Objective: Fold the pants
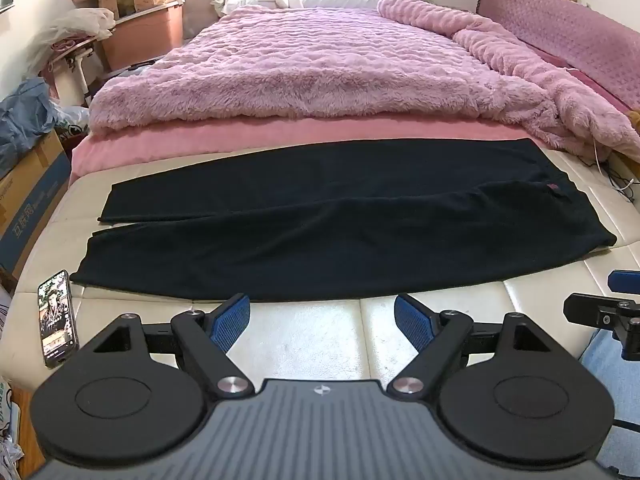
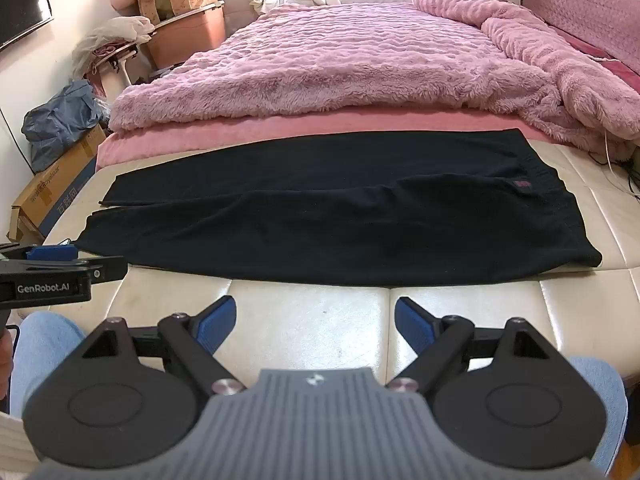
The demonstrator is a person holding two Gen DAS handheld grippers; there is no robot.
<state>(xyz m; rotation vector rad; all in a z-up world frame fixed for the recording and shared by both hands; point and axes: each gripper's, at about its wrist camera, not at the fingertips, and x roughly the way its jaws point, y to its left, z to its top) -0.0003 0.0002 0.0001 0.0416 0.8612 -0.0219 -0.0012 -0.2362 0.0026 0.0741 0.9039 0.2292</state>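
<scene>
Black pants [image 1: 320, 220] lie flat and spread across a cream padded bench [image 1: 312, 336], legs to the left, waistband to the right. They also show in the right wrist view [image 2: 332, 216], with a small red label [image 2: 522, 184] near the waistband. My left gripper [image 1: 322, 322] is open and empty, hovering over the bench just short of the pants' near edge. My right gripper [image 2: 316, 322] is open and empty, also just short of the near edge. Each gripper shows at the edge of the other's view.
A phone [image 1: 58, 318] lies on the bench's near left corner. A fluffy pink blanket [image 1: 320, 68] covers the bed behind the pants. Cardboard boxes [image 2: 56, 192] and bags stand on the floor at left. Cables [image 1: 620, 184] lie at the right.
</scene>
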